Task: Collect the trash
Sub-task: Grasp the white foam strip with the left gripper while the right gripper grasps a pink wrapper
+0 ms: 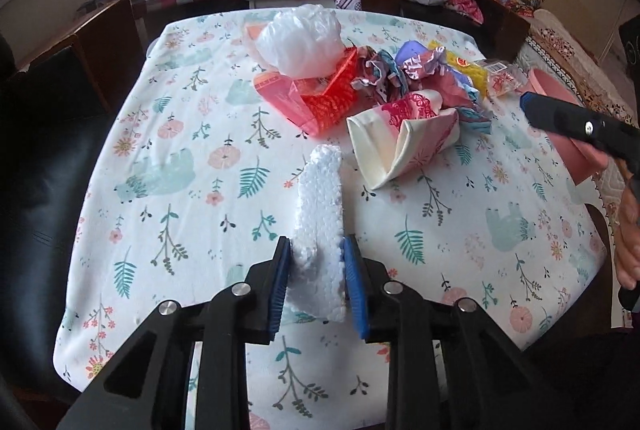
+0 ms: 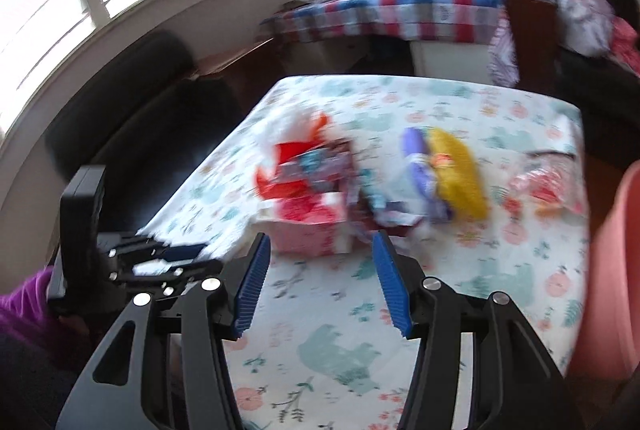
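A pink bin point(image 1: 560, 97) stands at the tabletop's point(image 1: 180, 157) right edge; I cannot tell what is in it. My left gripper point(image 1: 316, 282) has its jaws pressed on both sides of a white styrofoam piece point(image 1: 320, 213), rough-edged and beaded, its far end reaching over the floral cloth. Beyond it lie a crushed paper cup point(image 1: 400, 141), a red-and-pink carton point(image 1: 312, 97) under a white plastic bag point(image 1: 300, 41), crumpled wrappers point(image 1: 384, 73) and a yellow packet point(image 1: 460, 69). My right gripper point(image 2: 320, 286) hangs above the tabletop with jaws wide, holding nothing; its view is blurred.
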`<state>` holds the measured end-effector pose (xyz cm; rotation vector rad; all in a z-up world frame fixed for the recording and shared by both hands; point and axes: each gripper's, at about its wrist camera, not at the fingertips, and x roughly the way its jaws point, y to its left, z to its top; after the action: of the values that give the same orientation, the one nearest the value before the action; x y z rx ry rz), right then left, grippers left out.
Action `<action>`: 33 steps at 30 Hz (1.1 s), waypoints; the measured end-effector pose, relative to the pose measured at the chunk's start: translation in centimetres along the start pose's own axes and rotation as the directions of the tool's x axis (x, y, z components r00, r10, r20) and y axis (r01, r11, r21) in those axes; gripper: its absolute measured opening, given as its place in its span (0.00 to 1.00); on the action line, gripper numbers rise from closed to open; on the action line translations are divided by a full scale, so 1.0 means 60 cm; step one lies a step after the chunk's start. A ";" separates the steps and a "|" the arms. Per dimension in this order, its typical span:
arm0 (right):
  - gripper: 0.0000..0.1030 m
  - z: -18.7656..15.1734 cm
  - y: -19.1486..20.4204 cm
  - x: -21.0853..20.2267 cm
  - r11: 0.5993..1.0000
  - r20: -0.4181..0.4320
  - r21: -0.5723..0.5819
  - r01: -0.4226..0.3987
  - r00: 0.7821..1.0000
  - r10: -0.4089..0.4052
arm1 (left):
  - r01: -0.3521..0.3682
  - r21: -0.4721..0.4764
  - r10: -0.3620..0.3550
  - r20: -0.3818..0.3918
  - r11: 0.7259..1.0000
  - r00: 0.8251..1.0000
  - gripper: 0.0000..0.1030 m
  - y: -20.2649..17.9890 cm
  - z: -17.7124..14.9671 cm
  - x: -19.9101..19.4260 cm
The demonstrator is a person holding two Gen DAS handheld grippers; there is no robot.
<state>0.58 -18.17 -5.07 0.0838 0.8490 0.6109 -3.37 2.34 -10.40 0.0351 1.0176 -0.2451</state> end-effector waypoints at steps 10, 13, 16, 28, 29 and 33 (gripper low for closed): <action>0.52 0.024 -0.013 0.043 0.985 -0.049 -0.093 0.146 0.987 -0.151 | 0.013 -0.060 -0.009 0.069 0.998 0.998 0.25 0.035 0.000 -0.035; 0.52 0.023 -0.005 0.062 0.970 -0.074 -0.176 0.170 0.980 -0.185 | 0.011 -0.066 -0.007 0.066 0.998 0.998 0.25 0.040 0.001 -0.033; 0.51 0.021 0.003 0.076 0.956 -0.111 -0.254 0.150 0.977 -0.183 | 0.015 -0.070 -0.010 0.071 0.997 0.997 0.25 0.042 0.002 -0.035; 0.05 0.013 -0.018 0.039 0.984 -0.071 -0.127 0.121 0.989 -0.131 | 0.035 -0.068 -0.025 0.142 0.997 0.990 0.25 0.034 0.015 -0.067; 0.04 0.013 -0.020 0.025 0.988 -0.053 -0.105 0.110 0.992 -0.116 | 0.041 -0.067 -0.030 0.155 0.997 0.987 0.25 0.031 0.018 -0.072; 0.04 0.014 -0.027 -0.019 0.995 0.010 -0.040 0.092 0.996 -0.092 | 0.078 -0.047 -0.067 0.210 0.996 0.975 0.25 0.011 0.037 -0.093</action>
<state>1.38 -19.98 -4.26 0.0103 0.8274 0.5405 -4.15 3.71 -4.58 -0.0767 0.8169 -0.2811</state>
